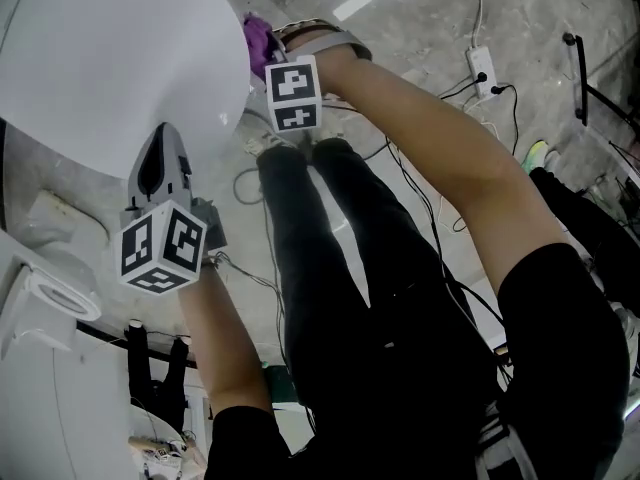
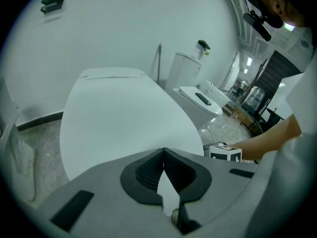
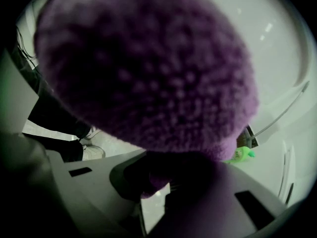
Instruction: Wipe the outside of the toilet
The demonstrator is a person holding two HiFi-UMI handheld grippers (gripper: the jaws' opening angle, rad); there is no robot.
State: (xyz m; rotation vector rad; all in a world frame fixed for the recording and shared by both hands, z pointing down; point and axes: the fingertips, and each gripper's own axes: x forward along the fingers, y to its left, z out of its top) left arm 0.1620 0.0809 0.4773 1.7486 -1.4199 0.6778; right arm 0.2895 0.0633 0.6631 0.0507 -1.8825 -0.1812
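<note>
The white toilet's closed lid (image 1: 110, 58) fills the upper left of the head view. My right gripper (image 1: 268, 60) is shut on a purple fluffy cloth (image 1: 256, 36), which is pressed against the lid's right edge. In the right gripper view the cloth (image 3: 148, 68) covers most of the picture, with white toilet surface (image 3: 277, 48) behind it and the gripper (image 3: 161, 185) dark below. My left gripper (image 1: 160, 153) rests its tip at the lid's lower rim. Its jaws meet at the tip with nothing held (image 2: 163, 151), and the lid (image 2: 119, 118) lies just beyond them.
A second toilet (image 2: 198, 95) stands further along the wall. Cables and a power strip (image 1: 482, 66) lie on the floor to the right. The person's legs (image 1: 340, 268) stand next to the bowl. A green bottle (image 3: 241, 154) shows low by the toilet.
</note>
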